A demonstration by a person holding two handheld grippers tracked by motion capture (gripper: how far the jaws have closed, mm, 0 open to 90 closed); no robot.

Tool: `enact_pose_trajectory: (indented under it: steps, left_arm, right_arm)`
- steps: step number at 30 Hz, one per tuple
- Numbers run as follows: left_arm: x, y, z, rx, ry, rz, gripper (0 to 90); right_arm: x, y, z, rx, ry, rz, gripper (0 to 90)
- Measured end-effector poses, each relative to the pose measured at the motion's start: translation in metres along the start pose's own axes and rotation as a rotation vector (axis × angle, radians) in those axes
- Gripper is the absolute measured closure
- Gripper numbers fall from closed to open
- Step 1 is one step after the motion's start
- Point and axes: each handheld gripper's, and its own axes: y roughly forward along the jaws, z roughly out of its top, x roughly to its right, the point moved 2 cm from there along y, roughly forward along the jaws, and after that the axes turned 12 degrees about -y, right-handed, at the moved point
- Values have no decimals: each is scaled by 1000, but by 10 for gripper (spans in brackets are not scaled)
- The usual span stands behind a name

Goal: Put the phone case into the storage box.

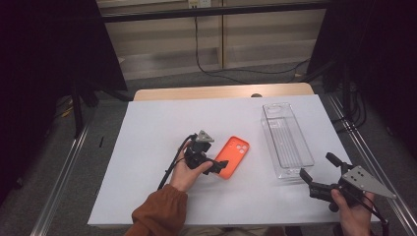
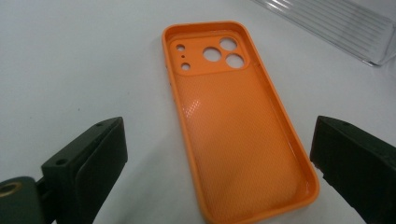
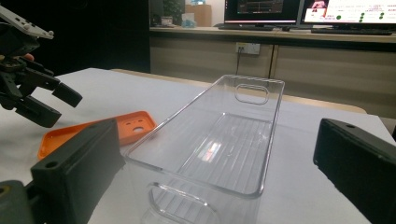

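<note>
Phone case (image 1: 233, 157) lay hollow side up on the bench (image 1: 147, 147), just left of the clear bin (image 1: 286, 140), long axis pointing away, camera holes at far end. Left hand-held gripper (image 1: 219, 166), the nearer one, straddled its near end, jaws apart. Right hand-held gripper (image 1: 317, 172) sat right of the bin, jaws apart, empty.

The left tool (image 1: 222, 164) covers the near end of the orange phone case (image 1: 235, 155) in the high view. In the left gripper view, the clear tray (image 2: 345, 21) is cut off at the top edge.
</note>
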Motion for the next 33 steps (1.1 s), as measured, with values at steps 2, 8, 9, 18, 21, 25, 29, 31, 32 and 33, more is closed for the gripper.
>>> enact_pose_trajectory:
  steps: [2, 8, 9, 18, 21, 25, 29, 31, 32, 33]
  left_arm:
    - [0, 5, 2, -11, -16, 2, 41]
    - [4, 18, 9, -55, -11, 6, 44]
    - [5, 20, 11, -54, -12, 11, 49]
    - [9, 36, 19, -106, -44, 15, 56]
    - [10, 41, 22, -134, -39, 22, 59]
    - [12, 48, 24, -145, -32, 38, 59]
    - [12, 54, 24, -146, -40, 47, 51]
    - [12, 55, 25, -148, -37, 50, 51]
    - [13, 55, 26, -146, -45, 52, 52]
    - [13, 56, 27, -148, -42, 56, 53]
  right_arm:
    - [0, 0, 0, -1, -1, -1, 1]
    - [0, 0, 0, 1, 2, -2, 1]
    - [0, 0, 0, 0, 2, -3, 2]
    - [0, 0, 0, -1, 3, 2, 1]
    - [0, 0, 0, 0, 2, 5, 2]
    - [0, 0, 0, 2, 2, -1, 1]
    - [0, 0, 0, -2, 3, 4, 1]
    - [0, 0, 0, 0, 5, 2, 2]
    - [0, 0, 0, 0, 4, 2, 1]
    - [0, 0, 0, -1, 3, 6, 2]
